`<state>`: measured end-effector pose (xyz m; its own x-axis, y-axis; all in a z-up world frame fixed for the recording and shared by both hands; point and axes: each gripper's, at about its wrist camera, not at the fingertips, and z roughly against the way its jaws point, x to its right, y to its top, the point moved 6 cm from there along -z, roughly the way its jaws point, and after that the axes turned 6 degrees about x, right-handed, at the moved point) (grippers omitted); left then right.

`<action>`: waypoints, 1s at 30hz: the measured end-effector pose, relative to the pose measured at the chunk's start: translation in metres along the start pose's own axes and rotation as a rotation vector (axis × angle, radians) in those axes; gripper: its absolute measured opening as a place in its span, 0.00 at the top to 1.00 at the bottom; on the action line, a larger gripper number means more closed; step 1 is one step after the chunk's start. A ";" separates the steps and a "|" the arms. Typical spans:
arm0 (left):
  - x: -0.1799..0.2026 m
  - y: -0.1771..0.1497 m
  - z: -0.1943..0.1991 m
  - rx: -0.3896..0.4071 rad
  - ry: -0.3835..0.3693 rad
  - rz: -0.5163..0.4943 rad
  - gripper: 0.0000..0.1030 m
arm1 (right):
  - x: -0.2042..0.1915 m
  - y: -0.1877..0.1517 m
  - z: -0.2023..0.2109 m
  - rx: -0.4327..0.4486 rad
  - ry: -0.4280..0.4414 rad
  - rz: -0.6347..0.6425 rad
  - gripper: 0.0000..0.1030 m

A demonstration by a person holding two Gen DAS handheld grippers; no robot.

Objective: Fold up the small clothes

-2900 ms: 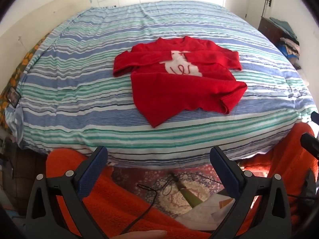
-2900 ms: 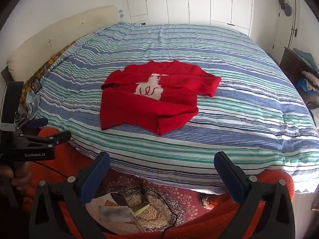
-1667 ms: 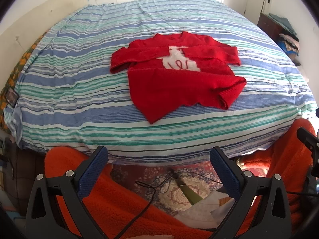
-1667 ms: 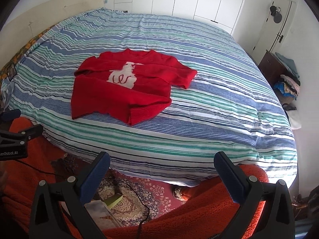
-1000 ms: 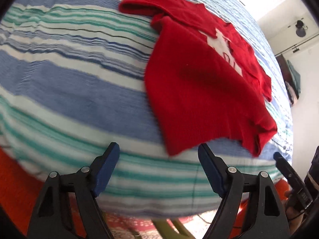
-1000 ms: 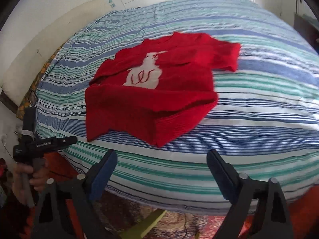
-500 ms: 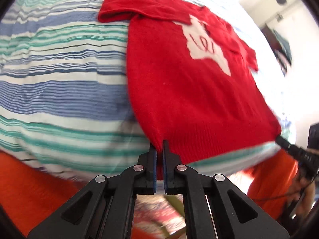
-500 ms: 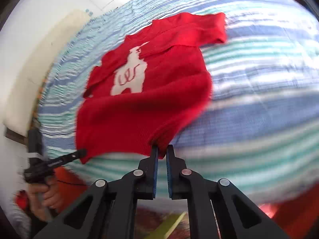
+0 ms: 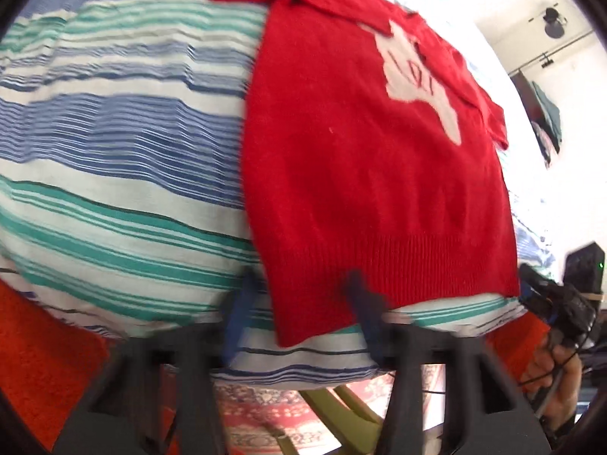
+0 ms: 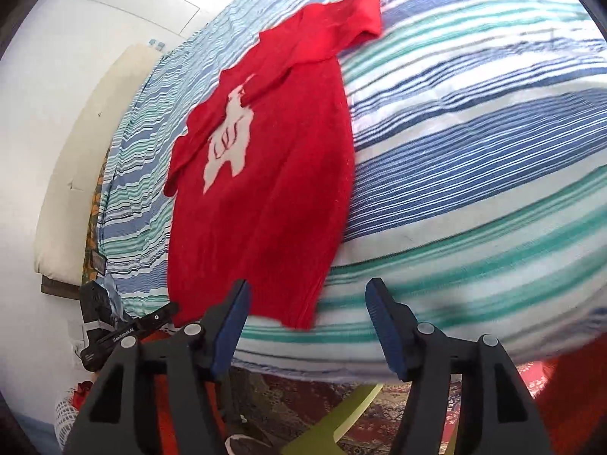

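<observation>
Red sweater (image 9: 364, 174): flat at bed's (image 9: 114, 144) near edge; left gripper (image 9: 299, 311) and right gripper (image 10: 307, 326) both parted, holding nothing.

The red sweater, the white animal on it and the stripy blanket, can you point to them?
red sweater (image 9: 360, 197): left wrist view, on the plain front.
white animal (image 10: 227, 148): right wrist view, on its body.
stripy blanket (image 10: 474, 151): right wrist view, on a blue stripe beside the sweater.

"GenRobot.AI" on left gripper (image 10: 125, 335)
</observation>
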<state>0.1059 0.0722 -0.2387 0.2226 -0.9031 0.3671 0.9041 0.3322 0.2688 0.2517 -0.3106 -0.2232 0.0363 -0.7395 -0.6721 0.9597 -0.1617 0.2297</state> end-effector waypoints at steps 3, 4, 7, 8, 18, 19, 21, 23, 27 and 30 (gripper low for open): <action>0.001 0.001 0.011 0.005 0.021 -0.026 0.98 | 0.000 0.002 -0.021 -0.067 0.005 0.034 0.95; 0.000 0.000 0.018 0.020 0.033 -0.033 0.99 | -0.002 0.002 -0.016 -0.058 -0.002 0.040 0.96; -0.017 -0.006 0.020 0.025 0.066 0.006 0.99 | -0.002 0.001 0.014 -0.020 -0.070 0.082 0.96; -0.021 -0.007 0.014 0.010 0.071 0.020 0.99 | 0.004 -0.002 0.019 -0.020 -0.091 0.076 0.96; -0.015 0.001 -0.001 0.006 0.195 -0.051 0.98 | 0.028 -0.006 -0.005 -0.065 -0.192 0.084 0.97; -0.012 0.001 -0.006 0.006 0.205 -0.058 0.98 | 0.029 -0.006 -0.006 -0.063 -0.197 0.093 0.97; -0.006 0.000 -0.011 0.009 0.235 -0.088 0.98 | 0.031 -0.007 -0.007 -0.058 -0.204 0.107 0.97; 0.000 0.000 -0.013 0.014 0.270 -0.123 0.98 | 0.032 -0.011 -0.007 -0.056 -0.209 0.117 0.97; 0.007 0.001 -0.016 0.024 0.307 -0.164 0.98 | 0.030 -0.014 -0.010 -0.053 -0.216 0.127 0.97; 0.008 0.004 -0.019 0.024 0.304 -0.157 0.97 | 0.031 -0.015 -0.010 -0.049 -0.218 0.136 0.99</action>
<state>0.1179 0.0615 -0.2515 0.1832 -0.9823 0.0388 0.9280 0.1858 0.3230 0.2409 -0.3242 -0.2543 0.1104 -0.8767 -0.4682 0.9625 -0.0231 0.2702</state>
